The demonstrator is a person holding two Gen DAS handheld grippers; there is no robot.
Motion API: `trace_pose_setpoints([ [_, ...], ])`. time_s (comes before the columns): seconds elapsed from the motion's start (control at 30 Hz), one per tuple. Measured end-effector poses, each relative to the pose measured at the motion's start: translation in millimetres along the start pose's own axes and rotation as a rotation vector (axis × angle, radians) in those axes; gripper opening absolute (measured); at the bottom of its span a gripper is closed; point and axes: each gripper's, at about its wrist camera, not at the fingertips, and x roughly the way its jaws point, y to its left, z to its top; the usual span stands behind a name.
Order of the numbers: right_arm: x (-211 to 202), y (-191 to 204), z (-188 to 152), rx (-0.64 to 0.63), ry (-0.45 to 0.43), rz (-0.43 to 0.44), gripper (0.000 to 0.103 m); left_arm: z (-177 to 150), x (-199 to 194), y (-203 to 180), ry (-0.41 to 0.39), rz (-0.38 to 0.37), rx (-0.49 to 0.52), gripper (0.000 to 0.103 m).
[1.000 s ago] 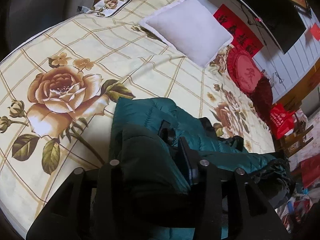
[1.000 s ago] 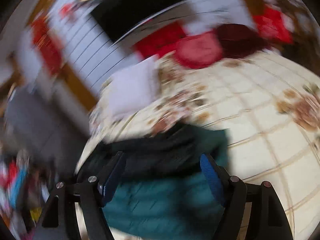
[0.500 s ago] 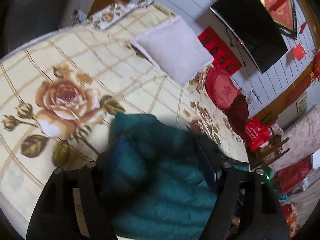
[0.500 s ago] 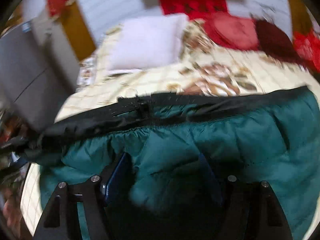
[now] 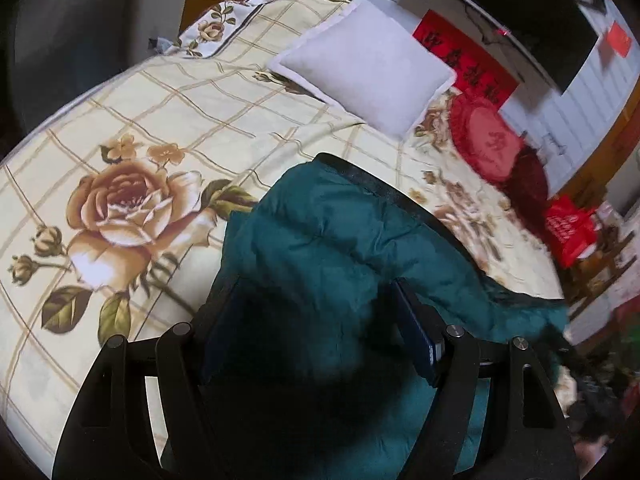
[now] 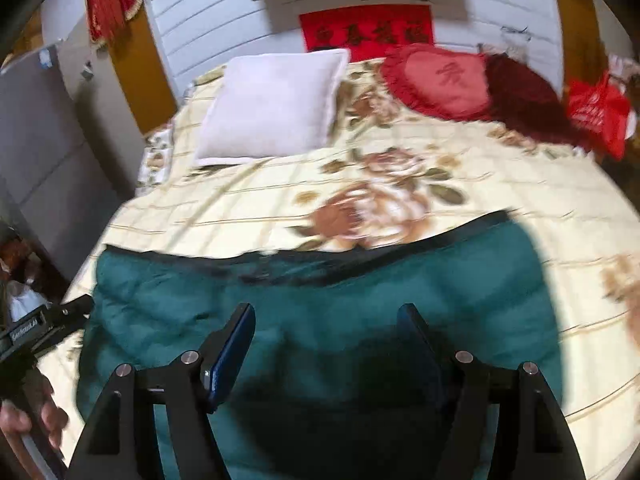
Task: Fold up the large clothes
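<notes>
A teal puffer jacket [image 5: 340,240] with a black zip edge lies folded on the floral bed sheet [image 5: 160,120]. My left gripper [image 5: 316,292] hovers over its near part, open, its blue pads wide apart and pressing on nothing. In the right wrist view the jacket [image 6: 320,300] spreads across the bed's near side. My right gripper [image 6: 326,314] hangs open above its middle, nothing gripped. The left gripper [image 6: 40,328] and the hand [image 6: 24,416] holding it show at that view's left edge.
A white pillow [image 6: 276,108] lies at the head of the bed, with a red round cushion [image 6: 440,80] and a dark red one [image 6: 524,96] beside it. A red bag [image 6: 596,108] sits at the far right. Grey furniture [image 6: 36,152] stands left of the bed.
The left gripper, shut on a dark fold of the jacket a second ago, has opened and let it go. The right gripper has swung over the jacket, which now lies flatter.
</notes>
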Motion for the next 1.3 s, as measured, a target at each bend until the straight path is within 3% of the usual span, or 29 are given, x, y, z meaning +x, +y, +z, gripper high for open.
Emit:
trace_pose_setpoints([
  [0.2, 36.3, -47.5, -5.0, 0.052, 0.055, -0.058, 0.071, -2.8, 32.2, -12.2, 0.021, 0.119, 0.092, 0.074],
  [0.33, 57.5, -50.8, -11.9, 0.034, 0.089, -0.072, 0.073, -4.7, 43.8, -12.3, 0.015, 0.14, 0.113, 0.075],
  [0.5, 69.9, -57.1, -13.8, 0.066, 0.06, -0.059, 0.075, -5.1, 54.5, -14.0, 0.008, 0.149, 0.123, 0.077],
  [0.63, 67.0, -53.4, -15.0, 0.055, 0.058, -0.074, 0.075, -6.7, 58.4, -15.1, -0.002, 0.161, 0.129, 0.079],
  [0.9, 7.2, -58.2, -28.8, 0.082, -0.004, -0.049, 0.075, -7.7, 60.4, -16.8, -0.007, 0.163, 0.136, 0.08],
  [1.1, 34.2, -79.6, -41.9, 0.146, 0.05, -0.041, 0.076, -8.6, 61.0, -17.0, -0.02, 0.166, 0.138, 0.08],
  [1.3, 33.3, -74.9, -37.7, 0.109, 0.067, -0.053, 0.079, -8.1, 60.3, -16.9, -0.018, 0.163, 0.139, 0.081],
])
